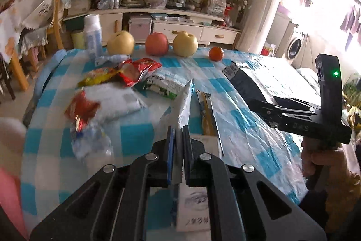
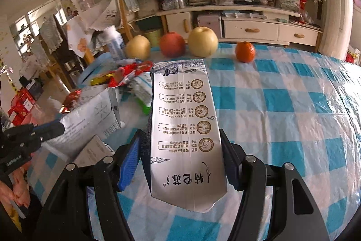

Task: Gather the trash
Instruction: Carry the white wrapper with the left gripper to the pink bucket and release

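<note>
From the left wrist view, the left claw (image 1: 178, 134) is clenched tight on a thin white paper packet (image 1: 182, 103), which stands on edge between the pads and juts out over the desk (image 1: 259, 146). The checked blue-and-white cloth is littered on the left: a red wrapper (image 1: 81, 108), a white plastic bag (image 1: 112, 98), a yellow wrapper (image 1: 99, 78), a second red wrapper (image 1: 140, 70), a green-and-white packet (image 1: 162, 84). Just right of the held packet lies a narrow yellow sachet (image 1: 206, 110). Along the far edge sit a pear (image 1: 120, 42), an apple (image 1: 157, 43), a second pear (image 1: 185, 44) and a tangerine (image 1: 216, 54), with a white bottle (image 1: 93, 34) at the far left. On the right, a hand (image 1: 325, 162) carries the right claw (image 1: 259, 105), with a silver carton (image 1: 246, 77) in it.

Over to the right wrist view: the right claw (image 2: 181, 157) is grasping that silver milk carton (image 2: 187, 132), a pad pressed on each side, the carton flattened and pointing away toward the fruit. Pear (image 2: 138, 47), apple (image 2: 172, 44), pear (image 2: 203, 42), tangerine (image 2: 245, 51), all in a row at the far side. At the left, the left claw (image 2: 56, 130) comes in clamped on the white paper packet (image 2: 90, 116), lifted above the wrapper pile (image 2: 126, 76).
</note>
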The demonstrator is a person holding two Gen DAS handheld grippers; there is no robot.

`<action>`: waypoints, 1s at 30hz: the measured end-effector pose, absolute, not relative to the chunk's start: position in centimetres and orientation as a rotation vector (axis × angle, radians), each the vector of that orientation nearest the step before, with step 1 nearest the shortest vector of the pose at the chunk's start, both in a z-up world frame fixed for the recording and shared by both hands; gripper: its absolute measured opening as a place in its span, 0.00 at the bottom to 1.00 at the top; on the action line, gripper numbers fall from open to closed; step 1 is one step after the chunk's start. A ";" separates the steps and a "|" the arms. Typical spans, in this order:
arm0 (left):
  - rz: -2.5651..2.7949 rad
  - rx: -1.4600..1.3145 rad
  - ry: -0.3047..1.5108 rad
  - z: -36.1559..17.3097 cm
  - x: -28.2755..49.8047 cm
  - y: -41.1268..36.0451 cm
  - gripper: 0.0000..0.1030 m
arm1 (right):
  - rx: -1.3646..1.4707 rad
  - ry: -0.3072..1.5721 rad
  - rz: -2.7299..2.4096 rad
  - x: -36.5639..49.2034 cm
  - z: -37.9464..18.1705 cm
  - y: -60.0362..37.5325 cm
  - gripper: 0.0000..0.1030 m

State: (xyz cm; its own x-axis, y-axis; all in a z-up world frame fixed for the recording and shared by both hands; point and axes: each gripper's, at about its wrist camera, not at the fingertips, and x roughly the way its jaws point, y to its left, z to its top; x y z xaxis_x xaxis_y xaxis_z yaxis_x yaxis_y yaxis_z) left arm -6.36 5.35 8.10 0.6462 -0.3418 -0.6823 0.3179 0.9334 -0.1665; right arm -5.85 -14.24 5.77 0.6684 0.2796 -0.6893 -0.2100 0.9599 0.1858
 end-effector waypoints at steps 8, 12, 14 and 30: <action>-0.310 0.161 0.821 6.6 -6.1 3.9 0.69 | 0.043 0.804 0.280 -6.1 5.3 -12.5 0.63; -0.301 0.131 0.865 5.0 -4.5 4.3 0.69 | 0.039 0.810 0.268 -5.9 5.0 -12.7 0.63; -0.312 0.091 0.880 4.2 -3.9 4.3 0.56 | 0.041 0.810 0.262 -5.8 5.0 -12.9 0.63; -0.223 -0.113 0.774 6.2 -6.1 10.5 0.19 | 0.084 0.795 0.313 -6.6 6.5 -9.8 0.63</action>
State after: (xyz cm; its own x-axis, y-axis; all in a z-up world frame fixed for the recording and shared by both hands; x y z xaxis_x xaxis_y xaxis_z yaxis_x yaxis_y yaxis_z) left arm -6.12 10.45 6.18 0.6930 -0.2408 -0.6795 0.1580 0.9704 -0.1827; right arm -6.62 -9.82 6.54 0.6570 0.3075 -0.6883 -0.2448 0.9506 0.1910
